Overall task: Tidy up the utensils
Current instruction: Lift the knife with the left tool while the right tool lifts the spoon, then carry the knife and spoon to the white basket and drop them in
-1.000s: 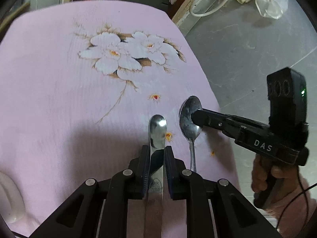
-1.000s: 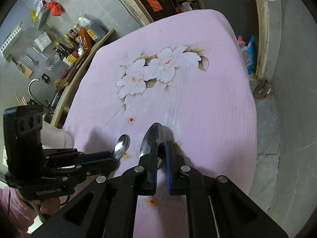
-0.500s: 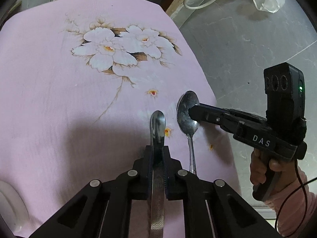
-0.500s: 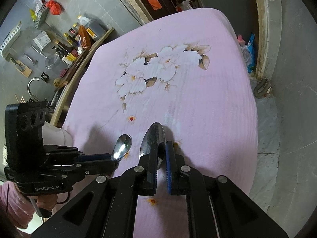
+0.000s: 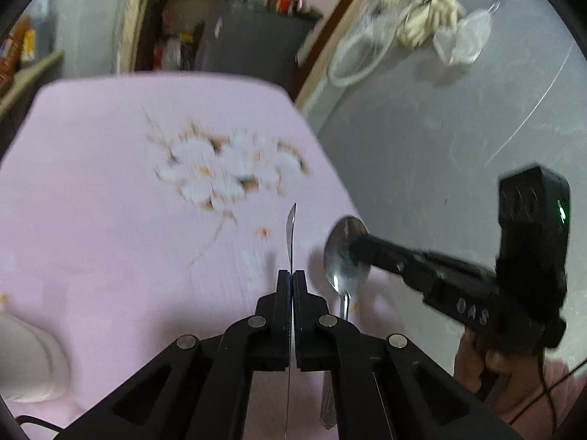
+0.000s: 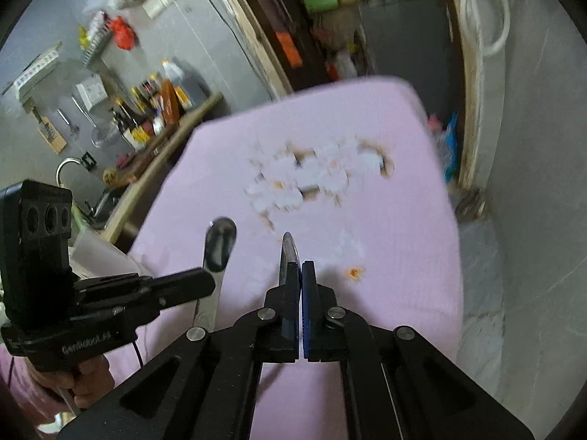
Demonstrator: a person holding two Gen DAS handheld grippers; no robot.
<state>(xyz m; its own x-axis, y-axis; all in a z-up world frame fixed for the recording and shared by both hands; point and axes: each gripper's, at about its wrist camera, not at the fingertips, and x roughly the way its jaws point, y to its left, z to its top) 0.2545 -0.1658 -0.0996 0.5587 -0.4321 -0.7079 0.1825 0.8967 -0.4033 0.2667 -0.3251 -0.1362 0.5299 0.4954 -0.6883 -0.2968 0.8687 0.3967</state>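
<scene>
The left gripper (image 5: 292,278) is clamped on a spoon (image 5: 291,234), which shows edge-on as a thin sliver rising between the pressed-together fingers; its jaws have just been closing on it. From the right wrist camera the same spoon appears face-on, bowl up, its handle pinched in the black fingers at the left of the picture. The right gripper (image 6: 301,275) grips a second spoon (image 6: 288,253), whose bowl tip pokes up above the fingertips; in the left view its bowl shines beside the first spoon, the two close but apart. Both spoons are held above a pink cloth (image 5: 91,201) printed with white flowers (blurred in both views). A hand (image 5: 477,363) wraps the right gripper's handle.
</scene>
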